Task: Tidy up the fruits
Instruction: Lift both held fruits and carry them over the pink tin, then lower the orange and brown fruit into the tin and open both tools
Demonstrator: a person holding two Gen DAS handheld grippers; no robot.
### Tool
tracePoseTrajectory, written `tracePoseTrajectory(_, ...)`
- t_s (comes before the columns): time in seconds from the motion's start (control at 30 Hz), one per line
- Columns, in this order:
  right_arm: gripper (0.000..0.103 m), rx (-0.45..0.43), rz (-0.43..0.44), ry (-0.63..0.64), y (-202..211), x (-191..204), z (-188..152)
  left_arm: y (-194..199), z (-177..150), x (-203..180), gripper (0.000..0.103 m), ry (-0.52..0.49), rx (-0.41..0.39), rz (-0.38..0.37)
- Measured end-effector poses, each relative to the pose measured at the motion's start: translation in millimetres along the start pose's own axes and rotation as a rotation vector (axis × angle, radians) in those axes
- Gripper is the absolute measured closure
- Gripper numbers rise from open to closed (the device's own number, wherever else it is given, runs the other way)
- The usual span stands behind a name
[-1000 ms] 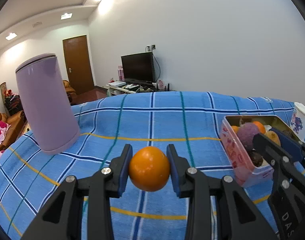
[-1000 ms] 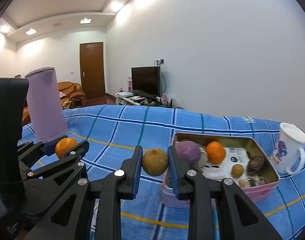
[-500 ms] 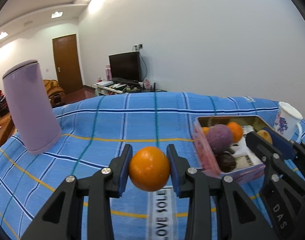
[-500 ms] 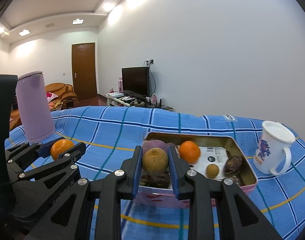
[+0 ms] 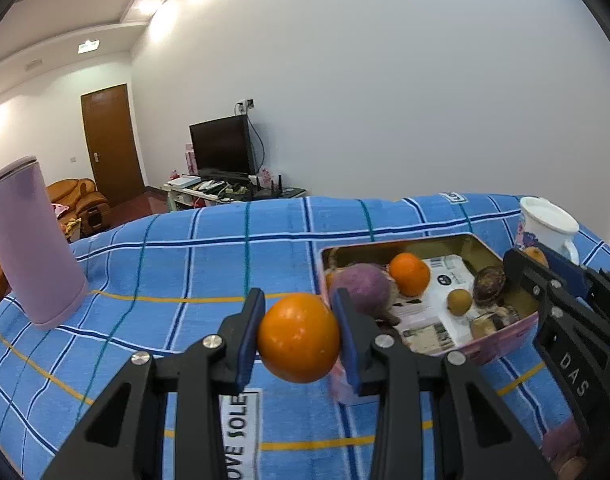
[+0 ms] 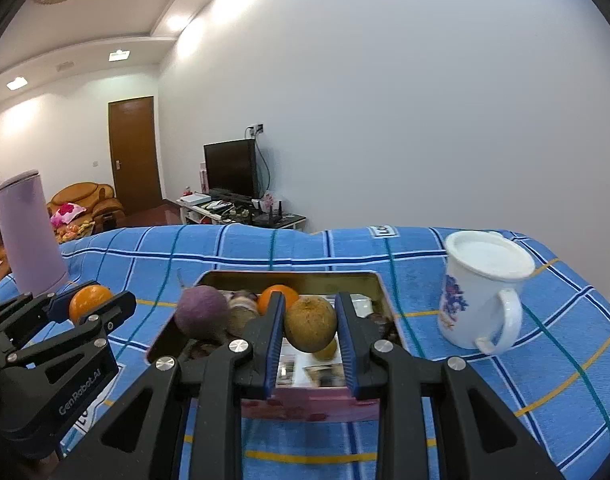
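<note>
Two fruits are carried to the tin.

The orange (image 5: 299,338) is gripped tight in the jaws of the left gripper (image 5: 298,340), just beside the near corner of the tin (image 6: 379,280). The brown pear (image 6: 311,323) is gripped in the jaws of the right gripper (image 6: 309,332), right above the tin's near edge. A second ago the tin was seen farther off; now it is close, so both fruits can likely be dropped in soon. The mug (image 6: 481,294) is seen nearer too.

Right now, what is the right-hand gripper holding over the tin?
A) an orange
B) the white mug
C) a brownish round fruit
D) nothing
C: the right gripper is clamped on a brownish round fruit above the tin, while the orange sits in the left gripper.
</note>
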State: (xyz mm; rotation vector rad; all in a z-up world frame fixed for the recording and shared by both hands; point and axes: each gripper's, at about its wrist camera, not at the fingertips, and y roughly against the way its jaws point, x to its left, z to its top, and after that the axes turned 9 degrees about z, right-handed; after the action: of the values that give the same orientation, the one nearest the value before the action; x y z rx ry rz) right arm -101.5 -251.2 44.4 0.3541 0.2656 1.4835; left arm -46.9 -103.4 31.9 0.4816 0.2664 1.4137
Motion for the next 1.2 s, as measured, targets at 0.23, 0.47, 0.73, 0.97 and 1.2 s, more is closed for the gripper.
tracePoseTrajectory(0.23,0.076,-0.009,-0.017,-0.002,7.4,-15.0,1.7,0.3,3.9,-24.6,0.066,-0.019,0.002,-0.036)
tracePoseTrajectory(0.47,0.076,-0.024,-0.053,-0.043,12.9,-34.3,7.4,-3.1,13.0,-51.0,0.066,-0.026,0.001,-0.081)
tracePoseTrajectory(0.73,0.075,0.005,-0.061,-0.11,8.4,-51.1,12.1,-14.2,19.4,-72.1,0.066,-0.009,0.011,-0.125)
tracePoseTrajectory(0.97,0.075,0.053,-0.018,-0.113,-12.4,-51.1,27.1,-25.0,20.7,-74.6,0.066,0.023,0.01,-0.155)
tracePoseTrajectory(1.2,0.075,0.095,-0.005,-0.13,-45.6,-54.7,23.8,-39.1,17.2,-74.4,0.066,0.027,0.039,-0.16)
